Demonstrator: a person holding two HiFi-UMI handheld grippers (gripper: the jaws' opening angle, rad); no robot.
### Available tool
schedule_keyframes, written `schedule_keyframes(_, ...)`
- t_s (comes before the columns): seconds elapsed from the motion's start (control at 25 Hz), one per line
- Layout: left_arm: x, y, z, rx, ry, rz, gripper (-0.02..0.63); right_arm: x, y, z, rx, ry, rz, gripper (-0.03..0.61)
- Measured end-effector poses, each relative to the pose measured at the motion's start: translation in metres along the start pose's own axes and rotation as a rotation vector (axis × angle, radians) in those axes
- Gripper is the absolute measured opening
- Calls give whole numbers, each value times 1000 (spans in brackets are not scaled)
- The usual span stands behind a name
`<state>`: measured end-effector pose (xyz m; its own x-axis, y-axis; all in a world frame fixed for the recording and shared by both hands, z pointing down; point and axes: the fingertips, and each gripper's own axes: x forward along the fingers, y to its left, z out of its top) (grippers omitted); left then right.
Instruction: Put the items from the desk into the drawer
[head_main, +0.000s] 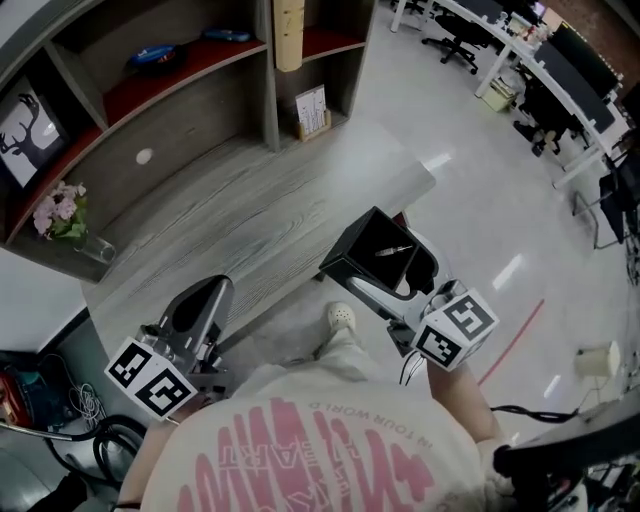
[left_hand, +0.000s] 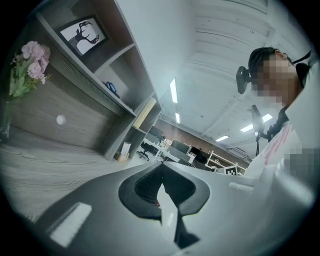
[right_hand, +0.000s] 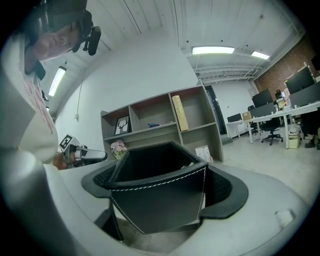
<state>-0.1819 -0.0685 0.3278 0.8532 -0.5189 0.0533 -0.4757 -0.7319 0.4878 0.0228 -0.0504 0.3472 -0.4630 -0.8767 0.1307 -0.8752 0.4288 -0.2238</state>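
Head view: right tool, centre right, clamps one black stitched box, held up by the right edge of the bench; one slim silvery item inside. Left tool, lower left, pressed together, carries nothing. On the bench: one flower vase at far left, one card stand at top centre. No drawer visible; stowing judged not yet done.

Left gripper view: jaws meet at bottom centre, nothing between; same flower vase at upper left, one framed picture above.

Right gripper view: box fills centre, pinched between both jaws. Two tools in all.
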Motion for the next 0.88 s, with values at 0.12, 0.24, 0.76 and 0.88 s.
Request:
schedule_keyframes(0.12, -5, -3, -1, -1, 13, -27, 20, -7, 10, -2, 4, -5, -24, 514)
schedule_keyframes(0.24, -10, -2, 0, -19, 9, -31, 20, -13, 16, -3, 0, 3, -41, 514)
schedule_keyframes(0.76, 48, -20, -15, -52, 53, -89, 20, -50, -37, -1, 34, -4, -150, 514)
schedule_keyframes(0.88, 73, -28, -21, -75, 58, -105, 20, -62, -59, -7, 54, 3, -183, 514)
